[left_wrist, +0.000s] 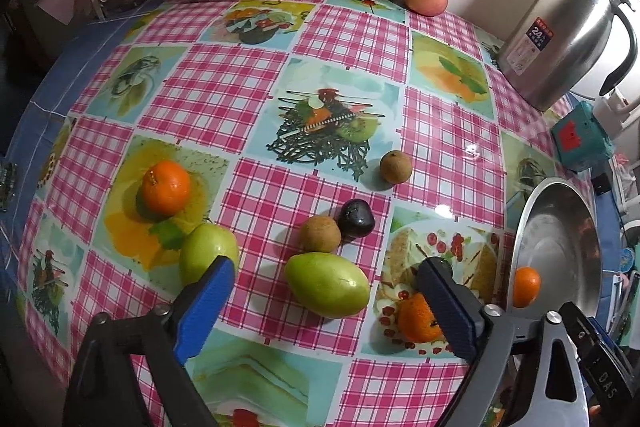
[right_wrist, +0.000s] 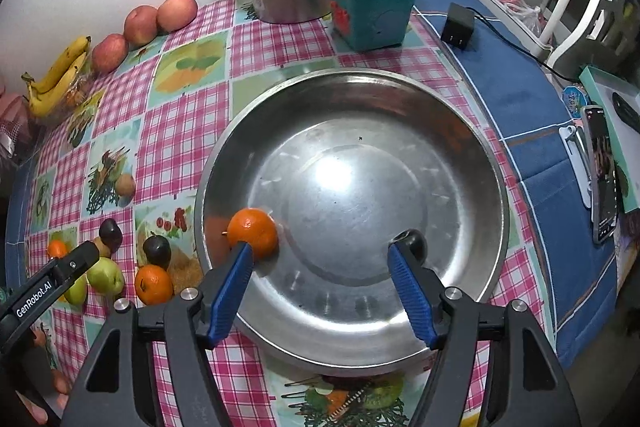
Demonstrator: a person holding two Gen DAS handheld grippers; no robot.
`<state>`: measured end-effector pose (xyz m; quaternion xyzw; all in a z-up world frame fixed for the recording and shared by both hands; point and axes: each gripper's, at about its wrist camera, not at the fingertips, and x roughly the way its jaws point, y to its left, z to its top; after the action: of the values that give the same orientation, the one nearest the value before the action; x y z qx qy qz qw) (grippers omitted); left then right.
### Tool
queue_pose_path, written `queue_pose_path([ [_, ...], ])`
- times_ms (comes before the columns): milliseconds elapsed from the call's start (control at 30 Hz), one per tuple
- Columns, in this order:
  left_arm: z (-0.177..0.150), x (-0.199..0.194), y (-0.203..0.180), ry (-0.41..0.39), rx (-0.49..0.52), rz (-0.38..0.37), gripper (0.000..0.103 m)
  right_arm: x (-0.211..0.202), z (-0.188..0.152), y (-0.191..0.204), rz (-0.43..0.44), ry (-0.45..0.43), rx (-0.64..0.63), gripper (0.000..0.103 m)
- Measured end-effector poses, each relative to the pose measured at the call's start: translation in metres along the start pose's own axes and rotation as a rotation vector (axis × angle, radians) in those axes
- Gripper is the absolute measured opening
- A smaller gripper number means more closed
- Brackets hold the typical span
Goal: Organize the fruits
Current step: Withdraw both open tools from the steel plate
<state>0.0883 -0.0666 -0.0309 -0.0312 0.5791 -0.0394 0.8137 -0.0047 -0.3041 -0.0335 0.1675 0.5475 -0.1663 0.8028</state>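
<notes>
left gripper (left_wrist: pixel 326 281) hung open over green fruit (left_wrist: pixel 327 285) on tablecloth; fruit lay between fingers, untouched, long axis slanting across gap; right gripper (right_wrist: pixel 320 253) open, empty, over metal bowl (right_wrist: pixel 472 131); orange (right_wrist: pixel 253 233) and dark fruit (right_wrist: pixel 416 241) inside bowl; left nearer.

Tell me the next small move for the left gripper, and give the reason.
Probably lower the left gripper onto the green fruit lying between its open fingers and close. The jaws stand wide with nothing in them. The steel bowl holds only an orange and a dark fruit, so most fruit is not yet sorted.
</notes>
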Motion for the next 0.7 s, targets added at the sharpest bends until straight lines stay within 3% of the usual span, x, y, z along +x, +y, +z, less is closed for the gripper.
queue_pose_path([
  [33, 0.000, 0.000, 0.000, -0.003, -0.001, 0.002, 0.103, 0.000, 0.000, 0.000, -0.001, 0.000, 0.000, 0.071],
  [200, 0.000, -0.004, -0.001, -0.043, 0.023, 0.037, 0.103, 0.000, 0.001, -0.001, 0.001, -0.009, 0.008, 0.078],
  [300, 0.000, -0.006, 0.000, -0.058, 0.019, 0.042, 0.103, -0.001, 0.001, 0.000, 0.008, -0.017, 0.004, 0.097],
  [700, -0.004, -0.021, 0.008, -0.145, 0.020, 0.015, 0.103, -0.009, -0.001, 0.005, 0.052, -0.074, -0.004, 0.097],
])
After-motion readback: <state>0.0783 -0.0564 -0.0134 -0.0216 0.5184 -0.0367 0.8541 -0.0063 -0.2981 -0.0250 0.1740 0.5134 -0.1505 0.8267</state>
